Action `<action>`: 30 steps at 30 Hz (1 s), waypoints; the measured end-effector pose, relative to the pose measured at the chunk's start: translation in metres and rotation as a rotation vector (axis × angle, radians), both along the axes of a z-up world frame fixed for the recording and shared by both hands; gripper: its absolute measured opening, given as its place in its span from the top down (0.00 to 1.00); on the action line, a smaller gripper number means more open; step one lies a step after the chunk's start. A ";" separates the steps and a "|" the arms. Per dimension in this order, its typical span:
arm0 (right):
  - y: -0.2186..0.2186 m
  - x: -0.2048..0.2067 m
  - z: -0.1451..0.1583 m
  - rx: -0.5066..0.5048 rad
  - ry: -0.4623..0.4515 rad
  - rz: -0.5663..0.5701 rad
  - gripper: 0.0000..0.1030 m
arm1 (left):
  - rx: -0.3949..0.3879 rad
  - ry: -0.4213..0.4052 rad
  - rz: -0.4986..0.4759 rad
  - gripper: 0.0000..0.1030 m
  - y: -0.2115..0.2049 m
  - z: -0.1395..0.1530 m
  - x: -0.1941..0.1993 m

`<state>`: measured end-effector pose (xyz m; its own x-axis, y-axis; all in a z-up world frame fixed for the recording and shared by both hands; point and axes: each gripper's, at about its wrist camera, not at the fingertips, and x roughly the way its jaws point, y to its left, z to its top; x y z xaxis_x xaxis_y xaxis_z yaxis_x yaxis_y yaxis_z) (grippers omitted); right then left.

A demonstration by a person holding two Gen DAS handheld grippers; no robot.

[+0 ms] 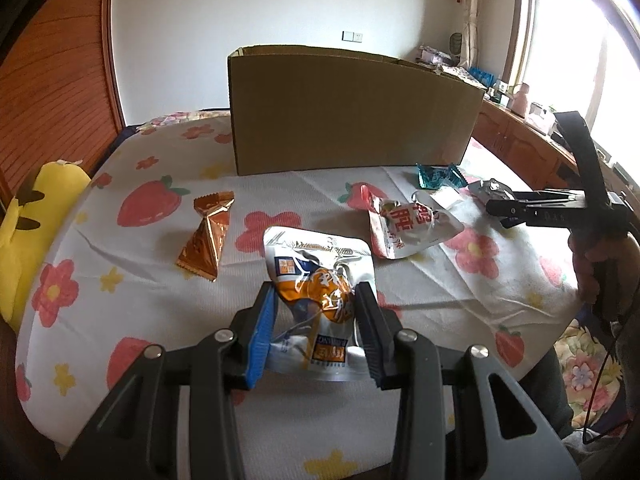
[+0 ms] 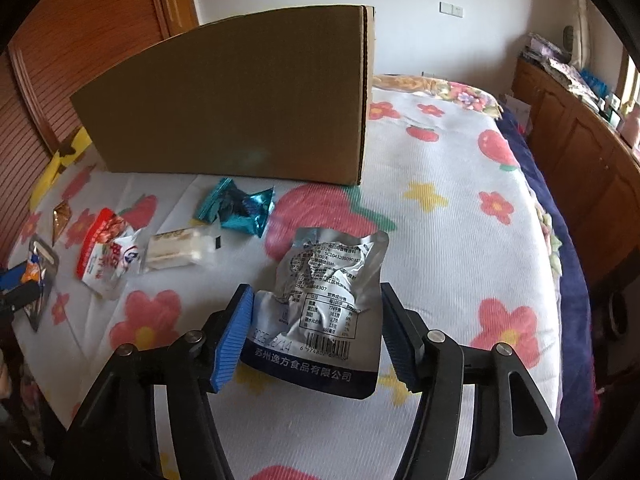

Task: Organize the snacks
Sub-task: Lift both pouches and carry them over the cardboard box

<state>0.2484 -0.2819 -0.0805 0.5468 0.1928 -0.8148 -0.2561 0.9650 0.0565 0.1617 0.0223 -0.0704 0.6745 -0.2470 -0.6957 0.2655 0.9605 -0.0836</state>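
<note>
Snacks lie on the bed (image 2: 460, 208) before the box (image 2: 240, 96). Our left gripper (image 1: 316, 320) grips the orange pouch (image 1: 316, 276); our right gripper (image 2: 316, 332), not yet clenched, straddles the silver pouch (image 2: 324, 300). We should close gently, then lift both clear over the box wall.

A bed (image 1: 132, 288) under a white cover printed with strawberries and flowers carries everything. A yellow plush toy (image 1: 28, 232) lies at its left edge, against a slatted wooden wall (image 1: 60, 80). Beyond the bed's right edge runs a wooden cabinet (image 2: 592, 184) cluttered with small items under a bright window (image 1: 576, 40). A white switch plate (image 1: 352, 36) sits on the far wall.
</note>
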 end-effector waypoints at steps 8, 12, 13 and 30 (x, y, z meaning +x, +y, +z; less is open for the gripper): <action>0.006 -0.009 0.004 0.014 -0.011 0.020 0.39 | -0.001 -0.013 -0.002 0.63 -0.003 0.004 -0.001; 0.007 -0.014 0.015 0.017 -0.033 0.025 0.39 | -0.001 -0.025 -0.003 0.63 -0.004 0.009 0.000; 0.008 -0.016 0.018 0.012 -0.040 0.028 0.39 | 0.000 -0.030 -0.004 0.63 -0.004 0.011 0.000; 0.016 -0.020 0.076 0.046 -0.163 0.085 0.39 | -0.027 -0.144 -0.007 0.63 -0.010 0.059 0.020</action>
<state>0.2281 -0.2661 -0.0044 0.6508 0.2789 -0.7062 -0.3459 0.9369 0.0513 0.1819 0.0127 -0.0111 0.7649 -0.2695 -0.5851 0.2835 0.9564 -0.0699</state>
